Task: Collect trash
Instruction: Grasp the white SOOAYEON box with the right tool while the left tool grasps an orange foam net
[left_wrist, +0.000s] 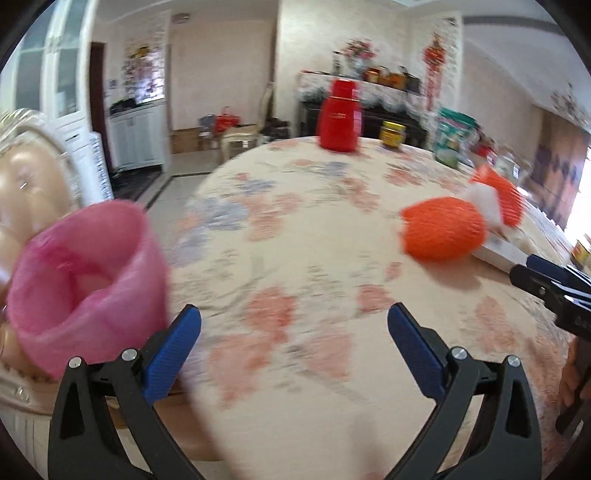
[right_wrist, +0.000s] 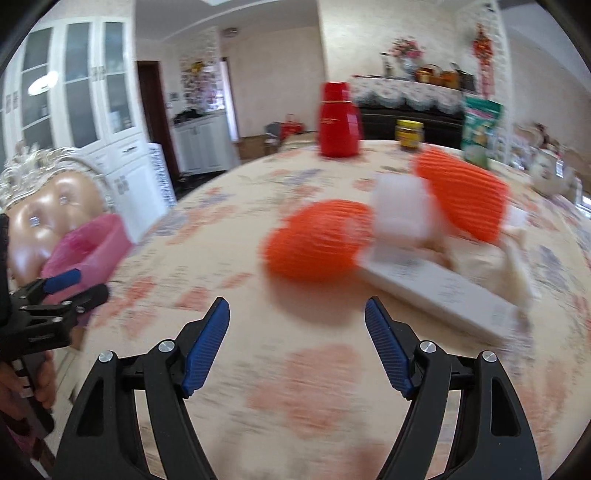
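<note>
Orange foam netting, two pieces, lay on the floral tablecloth with a white wad between them. The nearer orange net sat ahead of the right gripper and apart from it; the farther orange net lay beyond, to the right. A flat white box rested just beside the nearer net, right of the gripper's line. Both jaws of the right gripper stood wide apart, holding nothing. The left gripper was likewise spread and empty, over the table's near left side, with the nets well off to its right. A bin lined with a pink bag stood at the table's left edge, close to the left gripper's left finger; contact could not be determined. A red flask and a yellow-lidded jar stood at the far side. Both views were motion-blurred.
</note>
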